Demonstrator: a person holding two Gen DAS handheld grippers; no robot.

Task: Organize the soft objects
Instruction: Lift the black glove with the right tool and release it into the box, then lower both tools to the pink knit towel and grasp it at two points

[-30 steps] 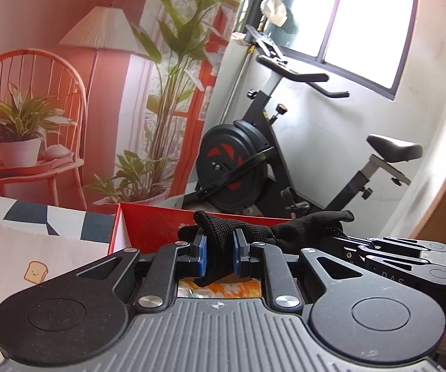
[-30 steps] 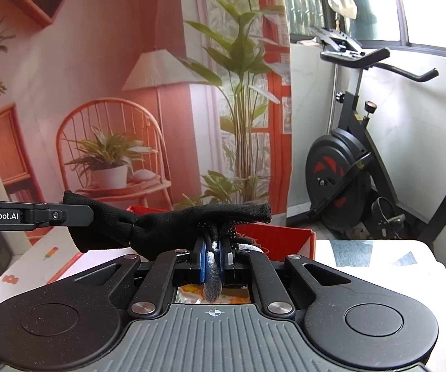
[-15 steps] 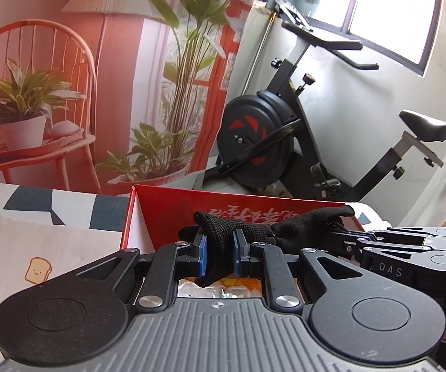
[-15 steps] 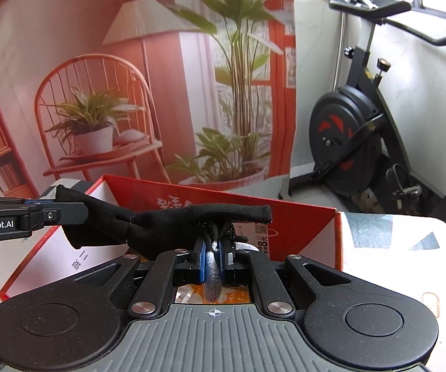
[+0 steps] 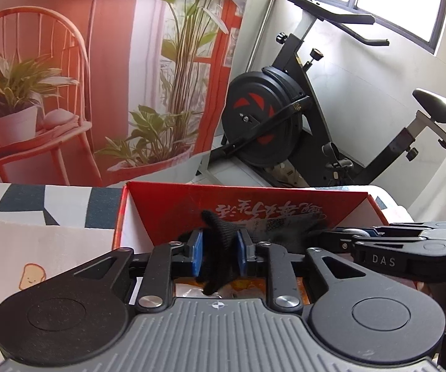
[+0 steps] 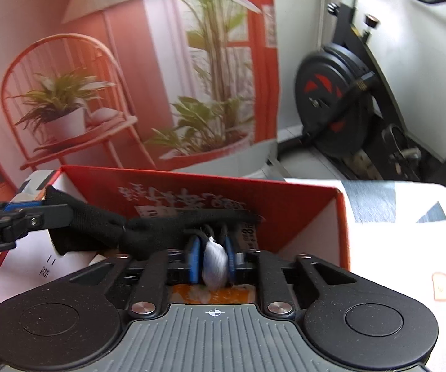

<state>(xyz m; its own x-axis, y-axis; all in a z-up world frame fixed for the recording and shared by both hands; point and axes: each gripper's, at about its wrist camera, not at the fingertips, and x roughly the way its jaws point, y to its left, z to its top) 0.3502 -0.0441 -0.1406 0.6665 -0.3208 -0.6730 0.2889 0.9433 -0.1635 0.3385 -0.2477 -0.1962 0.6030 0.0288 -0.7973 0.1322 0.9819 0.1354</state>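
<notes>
A black glove point(image 6: 167, 226) was held stretched betw. both grippers, above the open red box point(image 6: 300, 204) on the counter point(image 6: 409, 217). Left gripper point(image 5: 218, 254) fingers were seen closed on one end; right gripper point(image 6: 212, 262) fingers were clamped on the other end, w/ a pale grey patch showing betw. them. The glove's long axis was laid left–right, roughly along the box's back wall. Lowering into the box was judged next; neither hand nearer.
</notes>
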